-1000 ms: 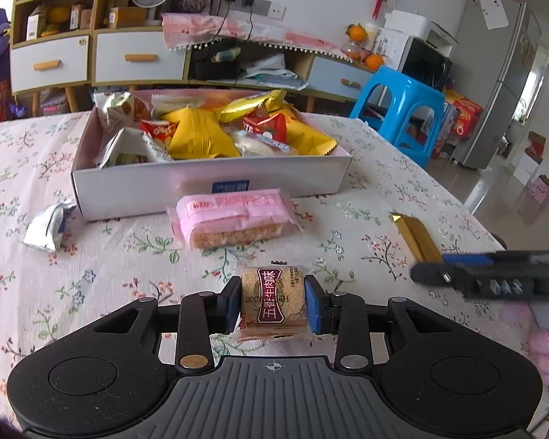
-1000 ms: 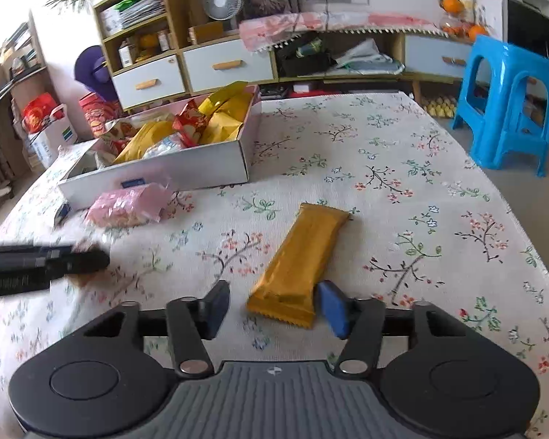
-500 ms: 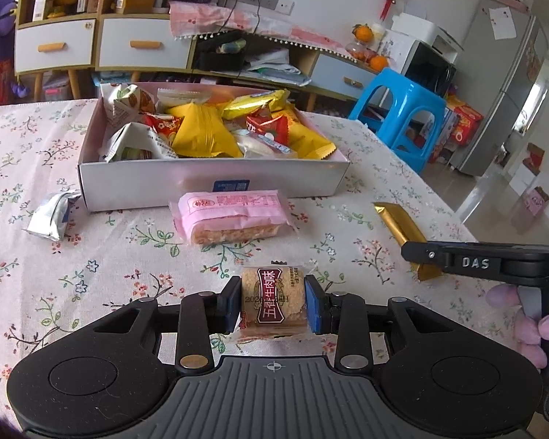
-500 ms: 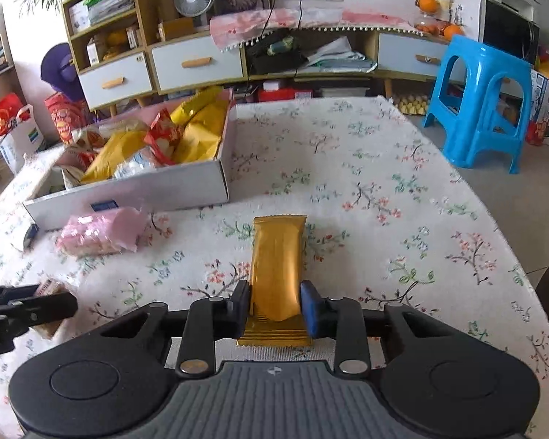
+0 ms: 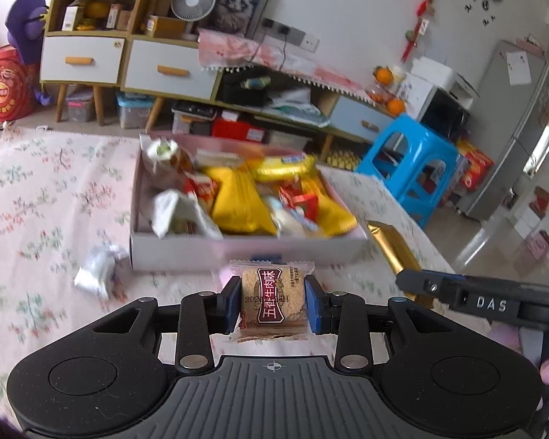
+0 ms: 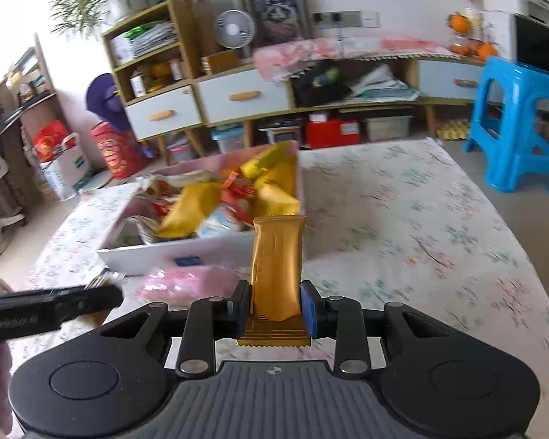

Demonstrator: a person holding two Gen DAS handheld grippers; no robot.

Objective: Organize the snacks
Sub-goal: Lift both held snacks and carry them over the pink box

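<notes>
Now both snacks are off the table: your left gripper is clamped on the small brown biscuit pack, pads pressing both sides, same narrow grip as a second ago. Your right gripper has just closed from well open onto the gold bar; a second ago the bar lay flat on the cloth between open fingers, now it stands up between the pads, pinched near its lower end.

Both views have risen and the box sits nearer ahead, so I'd judge you're mid-carry to it.

The box is already piled with yellow and red packs; freest spot looks like the near-left corner, by the white wrapper inside. Its near wall is the edge to clear.

Still loose on the tablecloth: the pink pack in front of the box, and a crumpled silver wrapper by its left corner.

Grippers are side by side, near each other; table's right half is open.
</notes>
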